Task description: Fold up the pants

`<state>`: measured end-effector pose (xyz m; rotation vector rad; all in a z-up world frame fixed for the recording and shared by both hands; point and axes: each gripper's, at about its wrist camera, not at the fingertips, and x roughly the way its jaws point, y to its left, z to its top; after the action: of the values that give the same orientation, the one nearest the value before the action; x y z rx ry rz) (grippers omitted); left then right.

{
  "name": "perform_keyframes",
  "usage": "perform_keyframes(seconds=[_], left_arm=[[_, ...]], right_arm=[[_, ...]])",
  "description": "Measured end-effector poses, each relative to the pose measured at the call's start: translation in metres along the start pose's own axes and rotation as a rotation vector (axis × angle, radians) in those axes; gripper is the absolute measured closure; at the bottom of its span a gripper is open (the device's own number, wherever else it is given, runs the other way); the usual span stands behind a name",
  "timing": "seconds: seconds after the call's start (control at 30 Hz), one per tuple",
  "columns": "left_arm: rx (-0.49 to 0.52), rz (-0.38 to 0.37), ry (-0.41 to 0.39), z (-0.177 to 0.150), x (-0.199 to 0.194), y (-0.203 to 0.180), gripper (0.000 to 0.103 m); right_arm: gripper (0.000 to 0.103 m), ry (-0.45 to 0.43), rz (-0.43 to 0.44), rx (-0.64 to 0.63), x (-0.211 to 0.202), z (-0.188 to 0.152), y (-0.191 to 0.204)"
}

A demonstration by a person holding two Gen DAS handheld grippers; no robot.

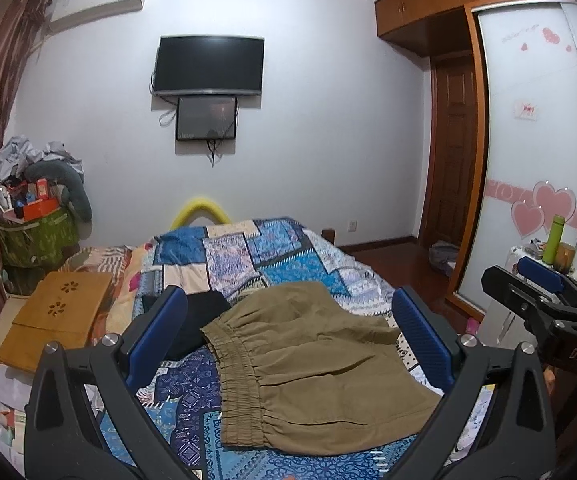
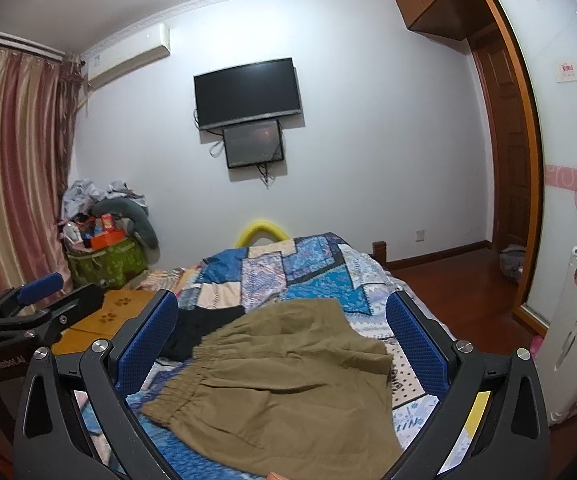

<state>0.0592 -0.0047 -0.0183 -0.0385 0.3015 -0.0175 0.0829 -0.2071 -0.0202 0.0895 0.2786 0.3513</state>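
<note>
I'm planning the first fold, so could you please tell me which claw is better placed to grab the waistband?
Probably the left. The waistband lies just ahead of the open left claw, while in the right view it sits left of the right claw.

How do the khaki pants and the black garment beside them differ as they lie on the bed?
The khaki pants lie spread out, elastic waistband in view; the black garment is a smaller bunched heap, its type unclear. The khaki pants sit nearer the cameras and overlap the black garment's edge. Both rest on the patchwork quilt, ungripped.
</note>
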Motion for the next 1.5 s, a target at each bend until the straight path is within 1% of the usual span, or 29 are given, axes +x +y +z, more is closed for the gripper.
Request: perform_keyframes(seconds=[0.1,0.2,0.27,0.3,0.33,0.4,0.47,0.5,0.6,0.67,0.7,0.9,0.97,1.0,1.03,1.07,1.13,1.17,1.2,1.27,1.3,1.33,1.37,1.4,1.43,1.47,1.5], left_arm=[[0.012,0.025,0.04,-0.001,0.029,0.004,0.0],[0.01,0.012,0.112,-0.005,0.068,0.014,0.0],[0.009,0.013,0.157,-0.009,0.09,0.02,0.0],[0.012,0.022,0.194,-0.011,0.108,0.025,0.0],[0.014,0.027,0.215,-0.014,0.119,0.027,0.0],[0.021,0.039,0.268,-0.019,0.144,0.035,0.0],[0.037,0.043,0.342,-0.028,0.176,0.045,0.0],[0.044,0.059,0.372,-0.034,0.189,0.048,0.0],[0.051,0.091,0.44,-0.048,0.218,0.062,0.0],[0.038,0.107,0.52,-0.062,0.242,0.075,0.0],[0.031,0.113,0.546,-0.068,0.251,0.081,0.0],[0.043,0.107,0.668,-0.097,0.287,0.097,0.0],[0.074,0.112,0.717,-0.106,0.299,0.097,0.0],[0.082,0.12,0.736,-0.11,0.304,0.097,0.002],[0.085,0.12,0.751,-0.114,0.309,0.098,0.007],[0.08,0.109,0.768,-0.118,0.314,0.101,0.008],[0.046,0.085,0.767,-0.121,0.317,0.108,0.009],[0.038,0.076,0.766,-0.121,0.316,0.109,0.012],[0.028,0.063,0.764,-0.122,0.317,0.111,0.014],[0.034,0.065,0.757,-0.124,0.315,0.11,0.014],[0.046,0.074,0.749,-0.125,0.315,0.11,0.014],[0.055,0.088,0.749,-0.126,0.314,0.109,0.014],[0.055,0.101,0.75,-0.127,0.314,0.109,0.014],[0.053,0.112,0.749,-0.127,0.314,0.11,0.014],[0.058,0.131,0.743,-0.126,0.313,0.112,0.015],[0.071,0.16,0.733,-0.126,0.313,0.114,0.024],[0.123,0.283,0.713,-0.128,0.312,0.119,0.037]], right_arm=[[0.0,0.035,-0.021,-0.011,0.021,-0.005,-0.012],[0.0,0.091,-0.041,-0.027,0.05,-0.012,-0.028],[0.0,0.143,-0.032,-0.026,0.07,-0.017,-0.042],[0.0,0.166,-0.032,-0.022,0.076,-0.02,-0.048],[0.0,0.206,-0.03,-0.011,0.09,-0.025,-0.059],[0.0,0.259,-0.027,0.005,0.108,-0.033,-0.074],[0.0,0.317,-0.049,0.022,0.128,-0.045,-0.094],[0.0,0.338,-0.054,0.025,0.135,-0.049,-0.099],[0.0,0.426,-0.066,0.049,0.158,-0.068,-0.123],[0.0,0.477,-0.069,0.073,0.171,-0.078,-0.138],[0.0,0.505,-0.073,0.088,0.18,-0.084,-0.144],[0.017,0.653,-0.072,0.174,0.228,-0.116,-0.174],[0.029,0.701,-0.058,0.184,0.242,-0.126,-0.181],[0.033,0.724,-0.055,0.178,0.25,-0.131,-0.182],[0.038,0.743,-0.058,0.171,0.257,-0.135,-0.184],[0.042,0.753,-0.063,0.164,0.262,-0.137,-0.185],[0.047,0.763,-0.059,0.152,0.27,-0.141,-0.183],[0.052,0.764,-0.05,0.145,0.274,-0.142,-0.182],[0.056,0.766,-0.036,0.138,0.276,-0.144,-0.181],[0.073,0.782,-0.017,0.109,0.281,-0.15,-0.176],[0.075,0.796,-0.026,0.079,0.287,-0.155,-0.173],[0.08,0.803,-0.034,0.05,0.294,-0.16,-0.172],[0.084,0.808,-0.044,0.014,0.296,-0.164,-0.168],[0.087,0.812,-0.057,-0.018,0.298,-0.167,-0.164],[0.093,0.821,-0.078,-0.044,0.3,-0.169,-0.162],[0.095,0.831,-0.098,-0.064,0.301,-0.172,-0.161],[0.095,0.837,-0.098,-0.063,0.301,-0.174,-0.16]])
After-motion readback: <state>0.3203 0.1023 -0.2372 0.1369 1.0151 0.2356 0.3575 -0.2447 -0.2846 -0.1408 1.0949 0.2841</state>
